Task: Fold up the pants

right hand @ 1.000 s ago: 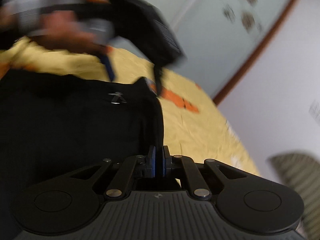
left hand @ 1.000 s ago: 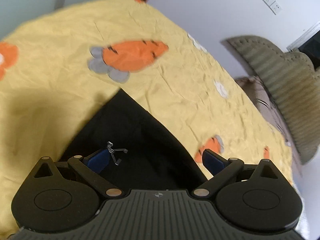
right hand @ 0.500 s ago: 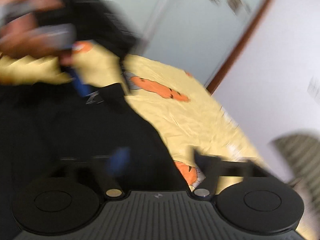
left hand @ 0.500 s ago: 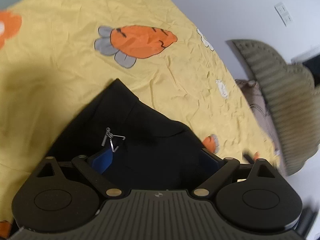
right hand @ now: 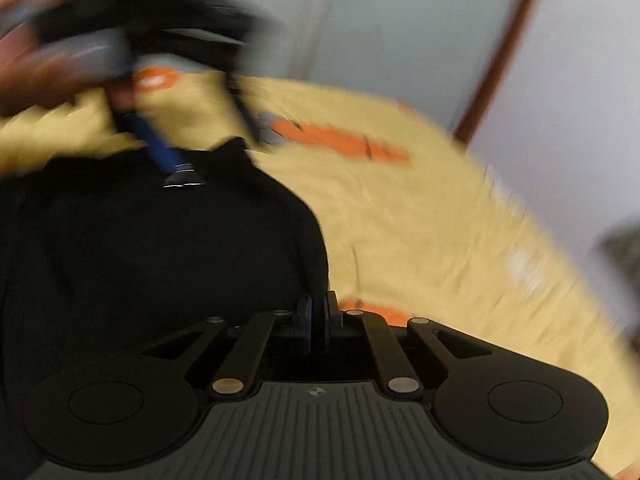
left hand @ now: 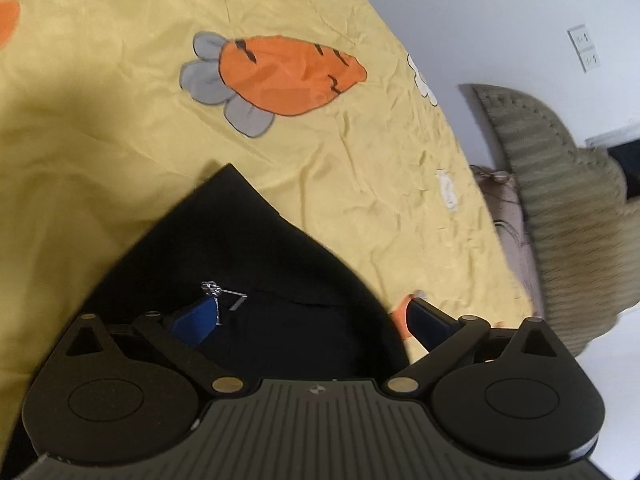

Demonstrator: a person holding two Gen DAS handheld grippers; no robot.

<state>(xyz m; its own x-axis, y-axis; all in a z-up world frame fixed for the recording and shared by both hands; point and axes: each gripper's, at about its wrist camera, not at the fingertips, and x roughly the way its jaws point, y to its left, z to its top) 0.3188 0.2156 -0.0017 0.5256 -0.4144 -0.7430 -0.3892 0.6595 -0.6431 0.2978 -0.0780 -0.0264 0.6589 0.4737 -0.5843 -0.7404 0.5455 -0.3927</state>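
A wrinkled yellow bedsheet printed with orange carrots (left hand: 120, 92) covers the bed and fills most of both views. One large carrot with grey leaves (left hand: 276, 80) lies flat on the sheet beyond the clothing, and small white prints dot the cloth toward its far edge. A soft shadow falls across the sheet on the left of the left wrist view.

The black fabric pants (left hand: 248, 272) lie on the sheet, one corner pointing toward the big carrot; a small silver metal clasp (left hand: 218, 292) sits on the dark cloth near the left gripper (left hand: 312, 320). The left fingers (left hand: 196, 320) are spreading apart and stand wide over the pants, pressing on nothing; one blue pad hangs above the black cloth, the other above the sheet just past the hem.

The right gripper (right hand: 318, 316) has its fingers pinched tight on an edge of the pants (right hand: 160, 248), a ridge of black cloth rising into them. That view is blurred, so the dark shape at its upper left is probably the person's hand on the other gripper.

Beyond the bed stand a plain white wall (left hand: 480, 20) with a white double socket (left hand: 584, 48), a ribbed olive upholstered headboard (left hand: 560, 184), a pale blue-green panel (right hand: 380, 20) and a reddish-brown wooden strip (right hand: 500, 52).
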